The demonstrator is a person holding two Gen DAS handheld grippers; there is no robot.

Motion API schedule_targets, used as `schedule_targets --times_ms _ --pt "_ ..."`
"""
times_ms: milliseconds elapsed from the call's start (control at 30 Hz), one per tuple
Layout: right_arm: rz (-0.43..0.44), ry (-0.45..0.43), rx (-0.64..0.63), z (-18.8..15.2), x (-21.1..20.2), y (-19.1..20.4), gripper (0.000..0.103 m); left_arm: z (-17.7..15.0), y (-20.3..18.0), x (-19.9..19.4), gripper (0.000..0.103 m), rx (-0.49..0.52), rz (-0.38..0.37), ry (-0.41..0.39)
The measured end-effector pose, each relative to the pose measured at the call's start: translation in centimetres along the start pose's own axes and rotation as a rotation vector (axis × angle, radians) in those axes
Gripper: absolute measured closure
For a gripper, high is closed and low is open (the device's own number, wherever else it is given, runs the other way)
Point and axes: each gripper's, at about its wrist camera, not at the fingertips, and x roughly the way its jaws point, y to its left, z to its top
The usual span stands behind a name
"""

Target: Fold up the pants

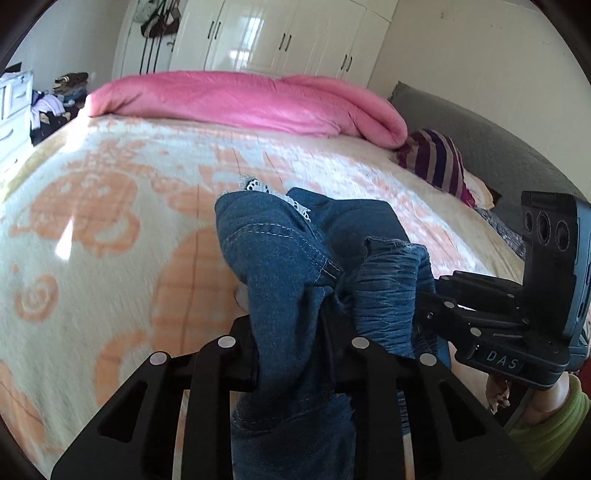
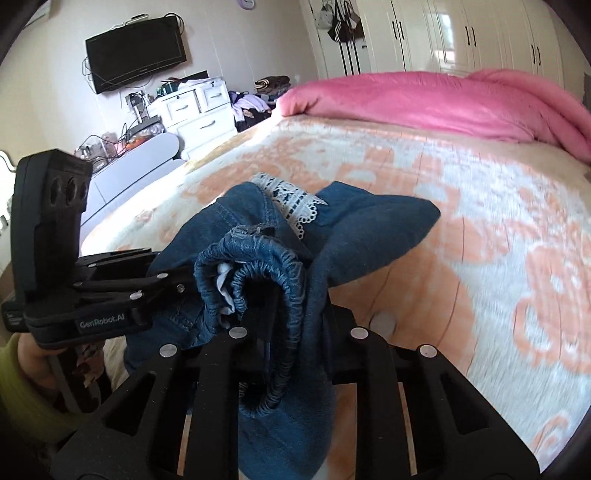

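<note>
Blue denim pants (image 1: 280, 251) with a white lace trim (image 2: 291, 203) hang bunched above the bed, lifted off the blanket. In the left wrist view my left gripper (image 1: 293, 350) is shut on a fold of the denim with a stitched seam. Just to its right, my right gripper (image 1: 424, 306) pinches the gathered elastic waistband (image 1: 388, 291). In the right wrist view my right gripper (image 2: 291, 332) clamps that waistband (image 2: 273, 269), and my left gripper (image 2: 184, 284) bites the pants (image 2: 369, 229) from the left. The two grippers are close together. The legs of the pants drop out of sight below.
A cream and orange blanket (image 1: 110, 221) covers the bed. A rolled pink duvet (image 1: 240, 99) lies along its far side, a striped pillow (image 1: 436, 158) by the grey headboard (image 1: 480, 129). White dresser (image 2: 192, 110), wall TV (image 2: 136, 51) and wardrobes (image 1: 288, 33) stand beyond.
</note>
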Motion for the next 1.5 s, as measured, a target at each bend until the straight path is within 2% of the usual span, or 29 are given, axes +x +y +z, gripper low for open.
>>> schedule_targets --times_ms 100,267,400,533,733,833,1000,1100,1167,1300,1367,1500 --pt "-0.010 -0.005 0.000 1.1 1.2 -0.7 0.090 0.7 0.5 0.8 0.079 0.001 0.023 -0.012" --pt "-0.031 0.017 0.045 0.5 3.2 -1.9 0.089 0.4 1.9 2.8 0.079 -0.014 0.053 -0.005" --pt "-0.095 0.092 0.054 -0.7 5.1 -2.6 0.086 -0.6 2.6 4.3 0.079 -0.022 0.088 0.042" --pt "-0.129 0.153 0.120 -1.6 6.1 -4.3 0.075 -1.1 3.6 4.9 0.073 -0.046 0.096 0.068" --pt "-0.170 0.166 0.159 -2.1 6.4 -5.1 0.057 -1.5 4.2 5.3 0.068 -0.071 0.088 0.078" --pt "-0.182 0.164 0.171 -2.3 6.5 -5.2 0.049 -1.6 4.4 5.3 0.067 -0.081 0.083 0.079" --pt "-0.193 0.143 0.182 -2.5 6.2 -5.2 0.046 -1.5 4.4 5.1 0.065 -0.085 0.083 0.078" --pt "-0.211 0.125 0.186 -2.6 5.7 -5.2 0.038 -1.5 4.1 4.9 0.064 -0.082 0.084 0.077" --pt "-0.219 0.116 0.196 -2.6 5.4 -5.3 0.030 -1.4 4.1 4.7 0.061 -0.086 0.082 0.075" --pt "-0.221 0.091 0.199 -2.6 4.6 -5.3 0.024 -1.3 3.9 4.1 0.054 -0.084 0.081 0.067" --pt "-0.238 0.065 0.197 -2.6 4.0 -5.2 0.017 -1.2 3.7 3.7 0.050 -0.084 0.077 0.059" --pt "-0.251 0.014 0.218 -2.5 2.6 -5.3 0.011 -0.8 3.5 2.8 0.041 -0.082 0.072 0.037"
